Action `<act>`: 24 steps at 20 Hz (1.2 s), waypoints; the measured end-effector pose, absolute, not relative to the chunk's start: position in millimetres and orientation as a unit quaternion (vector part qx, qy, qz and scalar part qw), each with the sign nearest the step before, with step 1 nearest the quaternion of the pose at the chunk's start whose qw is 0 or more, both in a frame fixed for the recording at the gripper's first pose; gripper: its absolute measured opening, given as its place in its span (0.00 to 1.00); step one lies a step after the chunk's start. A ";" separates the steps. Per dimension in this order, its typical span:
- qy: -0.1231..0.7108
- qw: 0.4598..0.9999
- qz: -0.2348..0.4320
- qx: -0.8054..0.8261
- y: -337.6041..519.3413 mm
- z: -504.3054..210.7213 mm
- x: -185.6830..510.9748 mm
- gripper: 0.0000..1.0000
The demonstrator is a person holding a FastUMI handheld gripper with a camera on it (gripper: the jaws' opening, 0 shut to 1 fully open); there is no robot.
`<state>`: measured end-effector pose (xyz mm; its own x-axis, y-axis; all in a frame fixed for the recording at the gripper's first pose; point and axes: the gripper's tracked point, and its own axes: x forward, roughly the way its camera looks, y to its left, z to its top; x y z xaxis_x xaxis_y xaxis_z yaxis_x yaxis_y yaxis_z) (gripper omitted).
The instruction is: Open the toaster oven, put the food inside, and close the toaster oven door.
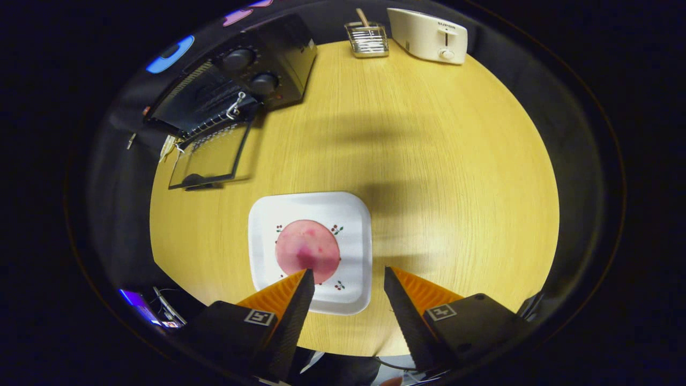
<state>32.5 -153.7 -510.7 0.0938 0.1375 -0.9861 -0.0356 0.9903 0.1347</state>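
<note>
Toaster oven (236, 80) door down, pink food (307, 251) on plate (353, 214), gripper (347, 276) fingers spread above

The tongs (345, 272) hang spread wide (nothing between the fingers), angled steeply downward.

Single fisheye view, riding on the gripper (345, 276); looks forward along its two fingers and steeply down onto the round wooden worktop (429, 161); jaws apart, holding nothing. High enough to take in nearly the whole worktop edge to edge. White plate (353, 214) nearest, one fingertip over its near edge; black toaster oven (257, 69) with door let down far off beyond the fingers to one side; wire rack (367, 40) and white toaster (429, 35) at the far rim.
</note>
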 end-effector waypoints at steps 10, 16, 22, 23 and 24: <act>0.691 0.714 0.094 0.062 -167.1 -533.1 33.9 0.05; 0.656 0.713 0.079 0.233 -161.2 -498.2 22.7 0.05; 0.613 0.712 0.055 0.338 -144.9 -466.9 -3.4 0.05; 0.603 0.712 0.049 0.356 -139.3 -458.8 -7.3 0.05; 0.591 0.712 0.041 0.376 -132.2 -451.1 -9.0 0.05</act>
